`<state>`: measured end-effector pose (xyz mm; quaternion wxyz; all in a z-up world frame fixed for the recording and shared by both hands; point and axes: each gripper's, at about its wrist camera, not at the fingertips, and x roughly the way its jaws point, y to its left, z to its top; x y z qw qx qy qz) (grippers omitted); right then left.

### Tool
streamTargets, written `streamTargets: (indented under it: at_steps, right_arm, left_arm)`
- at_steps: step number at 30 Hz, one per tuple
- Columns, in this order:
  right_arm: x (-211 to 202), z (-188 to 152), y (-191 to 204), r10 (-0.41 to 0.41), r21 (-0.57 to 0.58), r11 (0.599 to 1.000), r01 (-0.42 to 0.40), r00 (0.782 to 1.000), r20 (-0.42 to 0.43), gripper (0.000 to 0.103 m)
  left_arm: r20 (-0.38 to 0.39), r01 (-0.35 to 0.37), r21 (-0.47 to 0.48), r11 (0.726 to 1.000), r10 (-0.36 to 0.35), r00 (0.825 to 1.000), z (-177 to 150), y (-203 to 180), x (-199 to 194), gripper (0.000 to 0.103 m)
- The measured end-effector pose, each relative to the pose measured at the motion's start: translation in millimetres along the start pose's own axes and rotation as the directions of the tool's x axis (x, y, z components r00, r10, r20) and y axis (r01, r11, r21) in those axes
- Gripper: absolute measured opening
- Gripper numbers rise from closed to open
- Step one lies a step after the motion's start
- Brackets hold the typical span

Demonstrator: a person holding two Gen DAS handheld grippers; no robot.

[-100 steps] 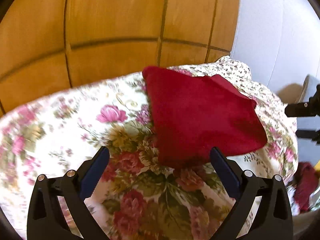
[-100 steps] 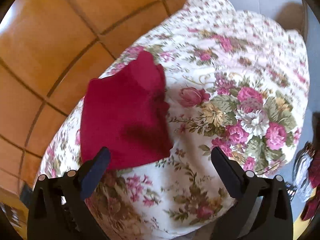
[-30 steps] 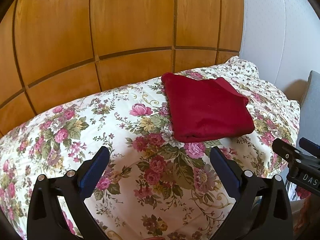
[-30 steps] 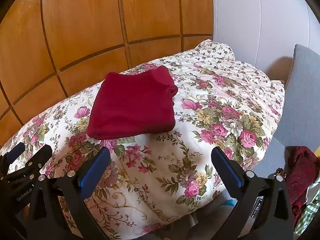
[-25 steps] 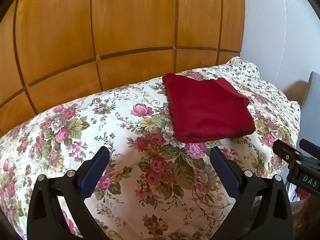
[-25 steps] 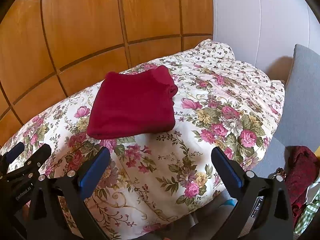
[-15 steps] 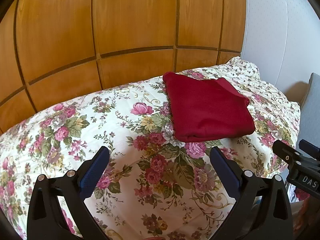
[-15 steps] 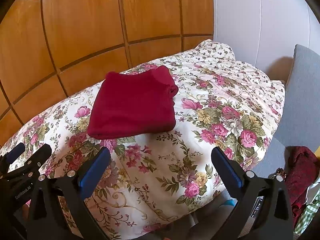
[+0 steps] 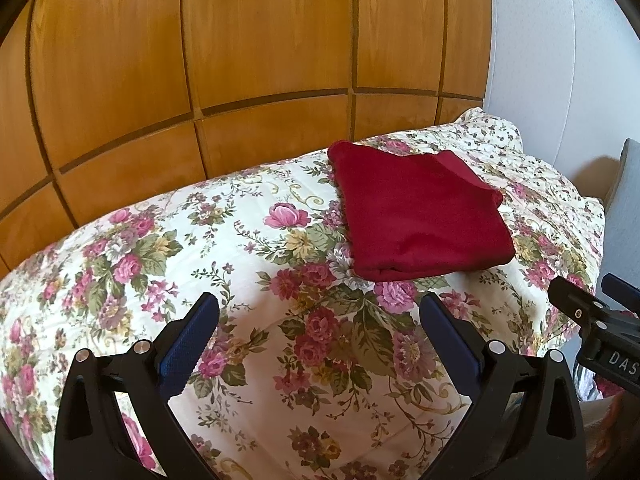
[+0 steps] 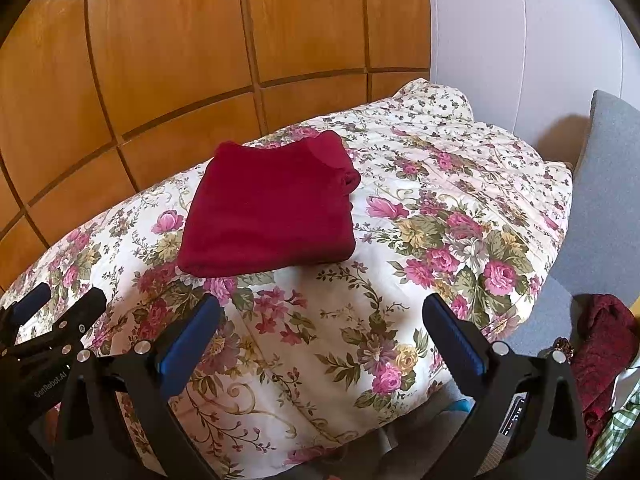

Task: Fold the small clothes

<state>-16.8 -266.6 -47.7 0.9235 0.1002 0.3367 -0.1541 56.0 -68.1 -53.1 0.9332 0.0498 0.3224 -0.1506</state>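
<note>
The red garment (image 9: 420, 216) lies folded into a compact, roughly square packet on the flowered bedspread (image 9: 224, 264), toward the far side of the bed near the wooden panels (image 9: 260, 40). Its edges look mostly even, with one rounded flap sitting on the top layer at the far right corner. Nothing touches it.

What has changed is the distance. A few seconds ago both cameras were close over the cloth; now they have pulled back and risen, so the whole packet and much of the bed show, and over the last second the view has barely shifted. The left gripper (image 9: 320, 340) hangs released, jaws spread wide and empty, well short of the garment. The right gripper (image 10: 324, 340) is the same: jaws apart, holding nothing, back from the near edge of the packet.

I judge this piece finished. To the right, beside the grey cushion (image 10: 608, 184), a heap of other clothes (image 10: 604, 344) waits, dark red cloth and a green checked one among them, so the likely next step is fetching another item from there.
</note>
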Motion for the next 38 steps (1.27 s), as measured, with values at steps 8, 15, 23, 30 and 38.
streamTargets:
  at_steps: [8,15,23,30,38]
  right_arm:
    - [-0.4,0.2,-1.4,0.004,0.000,1.000,-0.004,1.000,-0.007,0.101]
    - [0.6,0.4,-2.6,0.005,0.005,1.000,-0.004,1.000,-0.015,0.101]
    - [1.5,1.0,-3.7,0.003,0.005,1.000,-0.003,1.000,-0.017,0.101]
    - [1.5,0.4,-3.2,0.002,0.007,1.000,-0.002,1.000,-0.018,0.101]
    - [9.4,-1.0,-8.3,0.002,0.044,0.999,0.001,0.998,-0.057,0.101]
  left_arm:
    - [0.038,-0.037,0.038,0.999,0.035,0.999,-3.6,-6.8,-4.0,0.099]
    - [0.018,-0.022,0.041,0.999,0.022,1.000,-5.0,-9.0,-2.5,0.099]
    - [0.011,-0.022,0.041,0.999,0.022,1.000,-5.8,-8.9,-1.8,0.099]
    - [-0.014,-0.010,0.034,0.999,0.011,1.000,-6.1,-6.7,2.8,0.099]
    - [-0.071,0.013,0.004,1.000,-0.012,0.997,-7.6,0.8,18.2,0.099]
